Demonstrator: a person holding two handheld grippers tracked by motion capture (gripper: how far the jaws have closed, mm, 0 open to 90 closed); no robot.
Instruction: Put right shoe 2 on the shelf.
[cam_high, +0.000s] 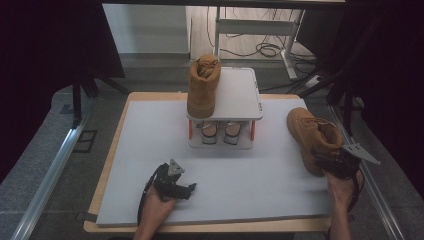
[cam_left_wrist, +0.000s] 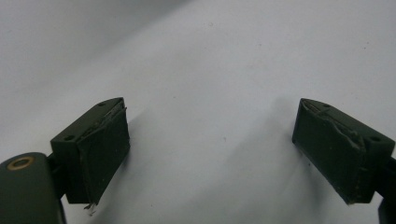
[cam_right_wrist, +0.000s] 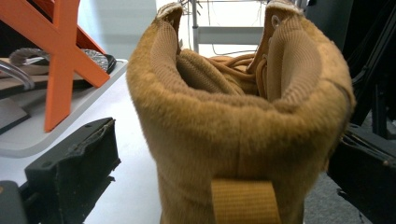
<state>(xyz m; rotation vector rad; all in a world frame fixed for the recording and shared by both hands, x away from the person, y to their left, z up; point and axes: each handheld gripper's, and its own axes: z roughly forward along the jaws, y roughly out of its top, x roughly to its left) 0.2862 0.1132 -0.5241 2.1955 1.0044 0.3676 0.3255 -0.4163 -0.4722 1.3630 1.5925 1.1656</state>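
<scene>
A tan boot (cam_high: 312, 132) stands at the right of the grey mat (cam_high: 240, 175), heel toward me. My right gripper (cam_high: 326, 162) is at its heel and open. In the right gripper view the boot's fuzzy collar (cam_right_wrist: 233, 116) sits between the jaws of the right gripper (cam_right_wrist: 224, 135); the left jaw stands apart from it and the right jaw is close beside it. A second tan boot (cam_high: 203, 85) stands on the left of the top shelf of a small white rack (cam_high: 240, 95). My left gripper (cam_high: 186, 190) rests open over the mat (cam_left_wrist: 210, 56) with nothing between its jaws (cam_left_wrist: 210, 140).
The rack has orange posts (cam_right_wrist: 63, 56) and holds a pair of light shoes (cam_high: 220, 132) on its lower shelf. The wooden table edge (cam_high: 112, 145) frames the mat. Beyond the table stand black stands, a white desk frame (cam_high: 255, 27) and cables on the floor.
</scene>
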